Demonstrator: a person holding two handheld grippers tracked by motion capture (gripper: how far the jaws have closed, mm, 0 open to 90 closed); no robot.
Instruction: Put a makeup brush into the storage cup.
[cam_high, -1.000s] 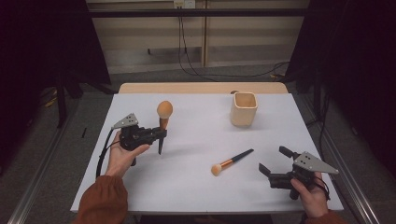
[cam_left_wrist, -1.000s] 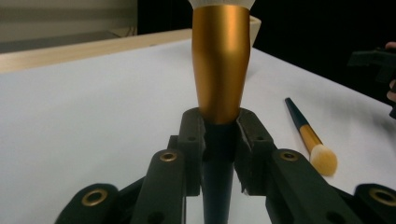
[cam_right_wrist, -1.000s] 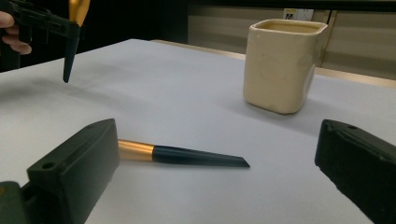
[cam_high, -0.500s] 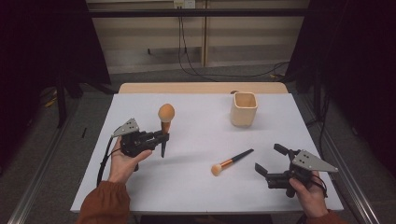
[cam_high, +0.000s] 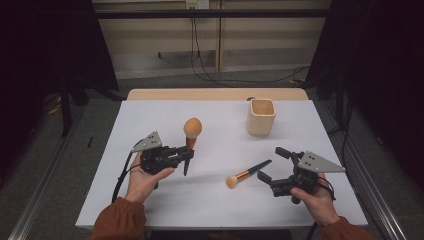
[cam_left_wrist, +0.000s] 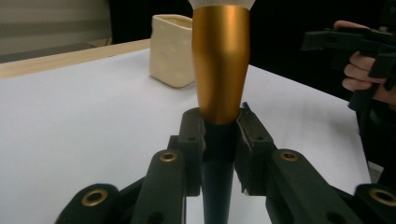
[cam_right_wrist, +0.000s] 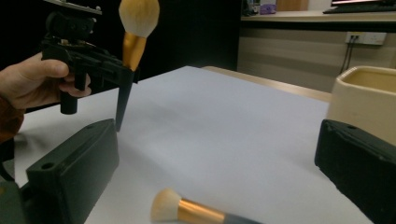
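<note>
Gripping fat gold-ferruled makeup brush (cam_high: 190, 136) upright, left gripper (cam_high: 184, 158) clamped on dark handle, off table. Right gripper (cam_high: 272, 164) open, empty. Slim gold-and-black brush (cam_high: 247, 173) lies flat at 6 o'clock. Cream ceramic cup (cam_high: 261, 116), 1 o'clock; contents unclear. Likely neither brush in cup yet.

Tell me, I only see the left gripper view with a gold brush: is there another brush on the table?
Observer: Yes, a smaller brush lies flat on the table.
Operator: Is anyone holding it?
Observer: No. The right gripper is open beside its handle end.
Operator: What's on top of my brush?
Observer: The big brush, clamped upright in the left gripper, has a round, fluffy orange head.
</note>
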